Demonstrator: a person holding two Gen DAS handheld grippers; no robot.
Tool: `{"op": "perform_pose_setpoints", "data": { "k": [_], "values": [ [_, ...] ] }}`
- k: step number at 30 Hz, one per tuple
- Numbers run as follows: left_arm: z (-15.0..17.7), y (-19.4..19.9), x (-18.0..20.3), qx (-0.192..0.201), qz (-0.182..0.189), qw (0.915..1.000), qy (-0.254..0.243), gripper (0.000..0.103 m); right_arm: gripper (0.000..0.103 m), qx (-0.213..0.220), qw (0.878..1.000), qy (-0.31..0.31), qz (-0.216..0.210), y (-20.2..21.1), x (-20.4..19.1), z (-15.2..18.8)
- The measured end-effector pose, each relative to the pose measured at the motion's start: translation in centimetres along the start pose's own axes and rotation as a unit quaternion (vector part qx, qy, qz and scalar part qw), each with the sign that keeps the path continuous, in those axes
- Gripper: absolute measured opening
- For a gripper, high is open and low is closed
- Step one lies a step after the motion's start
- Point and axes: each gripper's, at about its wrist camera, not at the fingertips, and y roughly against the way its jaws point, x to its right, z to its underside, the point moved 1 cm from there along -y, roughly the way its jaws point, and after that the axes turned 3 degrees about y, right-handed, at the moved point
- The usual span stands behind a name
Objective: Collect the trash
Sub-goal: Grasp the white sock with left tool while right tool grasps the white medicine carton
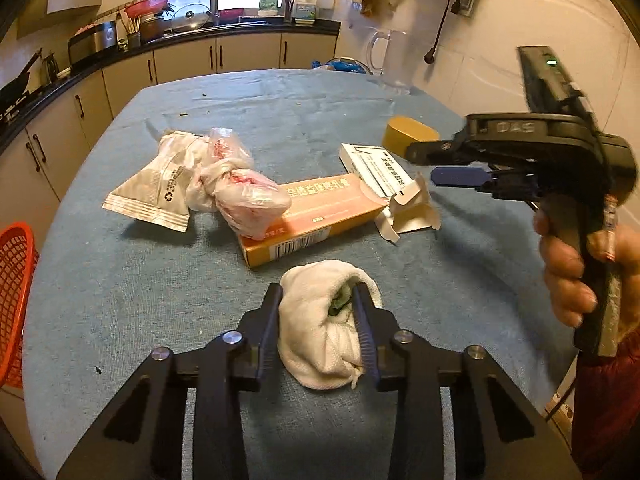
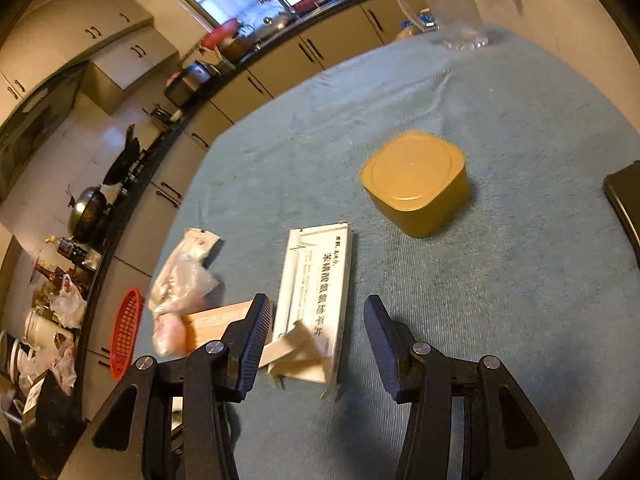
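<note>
Left wrist view: our left gripper point(image 1: 318, 304) is clamped on a white wadded tissue point(image 1: 320, 332) resting on the blue tablecloth point(image 1: 120, 280). Beyond it lie an orange carton point(image 1: 316, 216), a knotted plastic bag point(image 1: 240, 188) and a silver wrapper point(image 1: 156, 188). Red basket point(image 1: 14, 292) at the table's left edge.

Right wrist view: our right gripper point(image 2: 318, 344) hangs with jaws apart above a white torn box point(image 2: 316, 300). Yellow container point(image 2: 416, 180) sits farther back.
</note>
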Motion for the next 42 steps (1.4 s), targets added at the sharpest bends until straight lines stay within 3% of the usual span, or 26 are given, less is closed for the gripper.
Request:
{"op": "perform_pose_setpoints", "data": {
  "k": [10, 16, 19, 28, 35, 42],
  "values": [
    [0.3, 0.9, -1.7, 0.007, -0.003, 0.9999, 0.011, 0.033, 0.059, -0.038, 0.994, 0.071, 0.075, -3.9, -3.1, -1.4],
    [0.2, 0.9, -2.0, 0.007, 0.002, 0.9998, 0.016, 0.033, 0.062, -0.053, 0.981, 0.131, 0.135, -5.1, -4.7, -1.0],
    [0.2, 0.9, -2.0, 0.010, 0.001, 0.9998, 0.015, 0.032, 0.057, -0.054, 0.977, 0.145, 0.145, -5.0, -4.8, -0.8],
    [-0.1, 2.4, -2.6, 0.035, 0.004, 0.9991, 0.021, 0.030, 0.057, -0.003, 0.991, 0.106, 0.086, -0.8, -3.8, -0.2],
    [-0.4, 4.1, -3.4, 0.055, -0.008, 0.9980, 0.031, 0.030, 0.057, 0.048, 0.990, 0.131, 0.016, 2.8, -7.0, 1.0],
    [0.1, 5.6, -5.1, 0.067, -0.024, 0.9964, 0.046, 0.030, 0.057, 0.036, 0.986, 0.160, -0.021, 2.2, -10.2, 2.7]
  ]
}}
